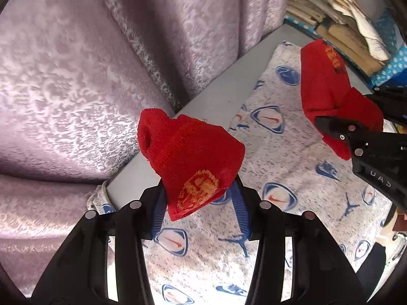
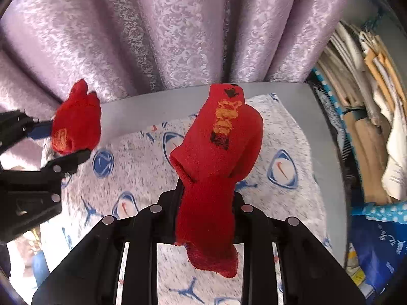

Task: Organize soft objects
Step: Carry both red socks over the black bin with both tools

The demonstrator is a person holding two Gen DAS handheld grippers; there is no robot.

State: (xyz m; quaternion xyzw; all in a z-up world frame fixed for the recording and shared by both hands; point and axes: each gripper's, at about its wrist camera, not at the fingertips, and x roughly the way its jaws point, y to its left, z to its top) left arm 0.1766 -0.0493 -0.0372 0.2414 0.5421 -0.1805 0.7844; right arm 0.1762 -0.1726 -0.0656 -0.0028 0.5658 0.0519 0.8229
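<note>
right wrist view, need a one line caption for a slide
Right claw shut on a red sock held above a logo-print cloth; left claw grips a second red sock by a lilac curtain.

There are 2 red socks: 1 red sock with an orange emblem [image 1: 193,162] and 1 red sock with orange and black marks [image 2: 218,147]. There are 2 black grippers, the left gripper [image 1: 201,198] and the right gripper [image 2: 207,198]. There is 1 printed cloth [image 1: 292,178], 1 grey table [image 1: 216,101], 1 lilac curtain [image 1: 89,63] and 1 stack of cardboard and papers [image 2: 368,101].
</note>
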